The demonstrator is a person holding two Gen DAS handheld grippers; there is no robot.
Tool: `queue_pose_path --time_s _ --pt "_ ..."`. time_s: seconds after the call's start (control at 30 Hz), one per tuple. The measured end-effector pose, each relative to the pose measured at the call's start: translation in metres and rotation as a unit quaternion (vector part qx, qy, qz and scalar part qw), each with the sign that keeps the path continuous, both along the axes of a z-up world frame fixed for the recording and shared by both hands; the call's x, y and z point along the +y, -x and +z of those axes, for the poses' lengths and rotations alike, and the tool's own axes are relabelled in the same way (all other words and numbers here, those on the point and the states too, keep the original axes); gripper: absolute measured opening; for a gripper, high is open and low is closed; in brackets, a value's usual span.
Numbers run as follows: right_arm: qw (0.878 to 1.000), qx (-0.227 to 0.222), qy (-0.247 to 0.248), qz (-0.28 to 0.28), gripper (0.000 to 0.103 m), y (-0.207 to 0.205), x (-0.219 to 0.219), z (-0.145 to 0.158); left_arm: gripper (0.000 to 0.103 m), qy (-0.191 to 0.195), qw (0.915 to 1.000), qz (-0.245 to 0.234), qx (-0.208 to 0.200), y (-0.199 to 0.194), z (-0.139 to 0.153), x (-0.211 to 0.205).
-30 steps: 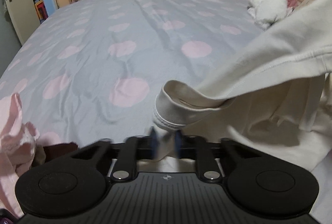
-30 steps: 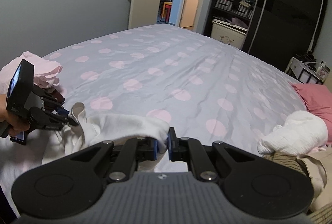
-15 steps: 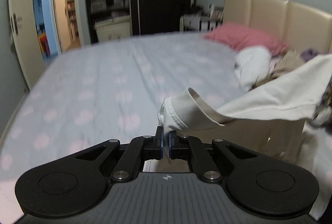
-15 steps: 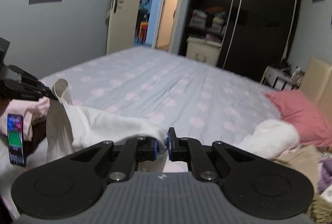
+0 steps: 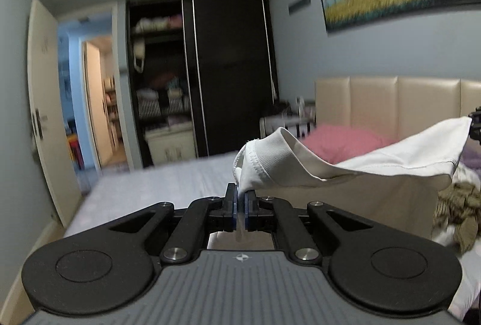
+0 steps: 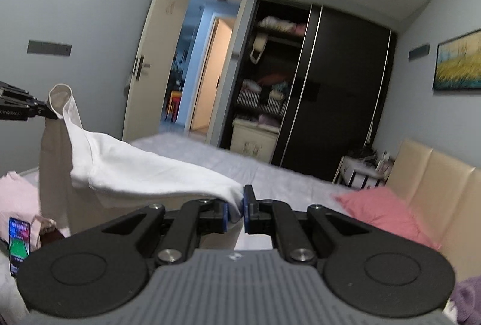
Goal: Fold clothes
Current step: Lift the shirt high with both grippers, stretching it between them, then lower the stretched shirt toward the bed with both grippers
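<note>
Aloft, white garment [image 5: 375, 162] pinched by left gripper [image 5: 239, 204], right gripper [image 6: 235, 209]

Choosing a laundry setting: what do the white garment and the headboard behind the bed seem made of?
White garment: likely cotton knit, matte; ribbed cuff, stitched hem, soft drape between the tools. Headboard: beige padded panels with a slight sheen, probably leather or faux leather.

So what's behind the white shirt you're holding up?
Behind the white shirt, a pink pillow peeks over it, with the beige headboard beyond. The shirt hides the pillow's lower part and the bed under it.
</note>
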State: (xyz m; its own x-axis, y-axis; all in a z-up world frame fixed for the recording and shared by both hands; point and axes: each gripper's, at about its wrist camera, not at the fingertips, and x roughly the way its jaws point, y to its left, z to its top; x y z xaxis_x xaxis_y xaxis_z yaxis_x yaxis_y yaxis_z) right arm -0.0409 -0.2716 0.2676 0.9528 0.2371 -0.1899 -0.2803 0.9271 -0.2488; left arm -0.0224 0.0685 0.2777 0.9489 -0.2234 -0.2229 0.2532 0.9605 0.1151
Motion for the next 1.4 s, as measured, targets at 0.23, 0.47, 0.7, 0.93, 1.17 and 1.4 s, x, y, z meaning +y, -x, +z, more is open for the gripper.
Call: queue_pose_path --time_s 0.23,0.47,0.7,0.93,1.17,1.4 --pt "1.0 -0.027 0.0 0.008 0.011 0.038 -0.005 0.035 0.003 -0.017 0.9991 0.002 -0.039 0.025 0.046 -0.014" --pt "0.998 -0.058 0.001 0.022 0.011 0.085 -0.006 0.069 0.003 -0.02 0.9974 -0.003 -0.07 0.067 0.084 -0.017" --pt "0.995 -0.094 0.007 0.04 0.011 0.134 -0.012 0.105 0.003 -0.027 0.9927 -0.014 -0.117 0.115 0.116 -0.02" --pt "0.99 -0.133 0.009 0.049 0.011 0.171 -0.023 0.142 0.003 -0.053 0.9837 -0.016 -0.171 0.145 0.146 -0.033" --pt "0.993 -0.102 0.013 0.054 0.011 0.15 -0.028 0.132 0.003 -0.058 0.9858 -0.021 -0.156 0.132 0.144 -0.042" --pt "0.998 -0.019 0.005 0.054 0.011 0.075 -0.031 0.085 0.003 -0.045 0.9973 -0.028 -0.052 0.048 0.096 -0.035"
